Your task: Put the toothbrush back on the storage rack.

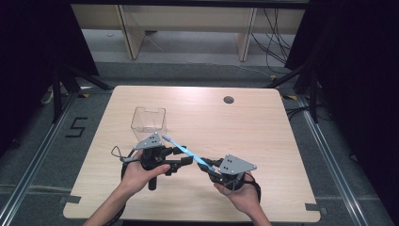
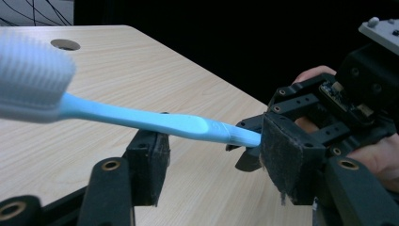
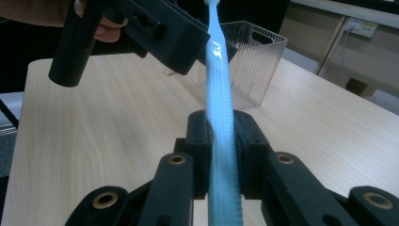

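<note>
A clear bin (image 1: 147,121) stands left of centre on the table (image 1: 244,136), apparently empty. A round hole (image 1: 228,100) sits upper right. Cables (image 1: 275,42) hang beyond, top right.

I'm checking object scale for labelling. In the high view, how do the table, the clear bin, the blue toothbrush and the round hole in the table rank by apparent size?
1. table
2. clear bin
3. blue toothbrush, longer than the bin but thinner
4. round hole
</note>
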A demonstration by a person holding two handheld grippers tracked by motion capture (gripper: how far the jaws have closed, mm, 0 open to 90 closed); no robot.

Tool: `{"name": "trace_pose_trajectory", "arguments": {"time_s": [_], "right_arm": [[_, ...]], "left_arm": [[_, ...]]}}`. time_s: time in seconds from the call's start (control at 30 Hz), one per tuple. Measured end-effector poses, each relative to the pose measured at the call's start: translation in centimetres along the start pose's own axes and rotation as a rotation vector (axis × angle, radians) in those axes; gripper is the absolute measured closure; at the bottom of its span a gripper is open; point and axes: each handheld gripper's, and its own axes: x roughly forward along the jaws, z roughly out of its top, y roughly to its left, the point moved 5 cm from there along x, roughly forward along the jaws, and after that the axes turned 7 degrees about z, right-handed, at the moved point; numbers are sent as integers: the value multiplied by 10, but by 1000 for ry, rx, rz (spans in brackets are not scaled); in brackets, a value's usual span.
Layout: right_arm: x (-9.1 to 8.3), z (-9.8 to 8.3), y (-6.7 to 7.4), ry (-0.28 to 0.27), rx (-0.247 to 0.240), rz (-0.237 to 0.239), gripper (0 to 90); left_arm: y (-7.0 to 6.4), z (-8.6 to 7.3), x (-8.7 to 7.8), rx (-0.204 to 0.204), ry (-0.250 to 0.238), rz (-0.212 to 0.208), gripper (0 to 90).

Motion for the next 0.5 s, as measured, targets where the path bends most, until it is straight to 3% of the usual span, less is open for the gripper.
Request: {"name": "trace_pose_trajectory", "arguments": {"time_s": [0.3, 0.33, 0.37, 0.5], "right_arm": [[1, -2, 1, 23, 4, -37, 787], [2, -2, -1, 20, -29, -51, 787], [3, -2, 1, 24, 4, -49, 786], [5, -4, 3, 41, -7, -56, 787]], "left_arm": [[-3, 5, 6, -35, -17, -12, 558], [-3, 5, 6, -36, -20, -13, 568], [-4, 6, 6, -39, -24, -11, 578], [-6, 10, 7, -41, -45, -10, 636]]}}
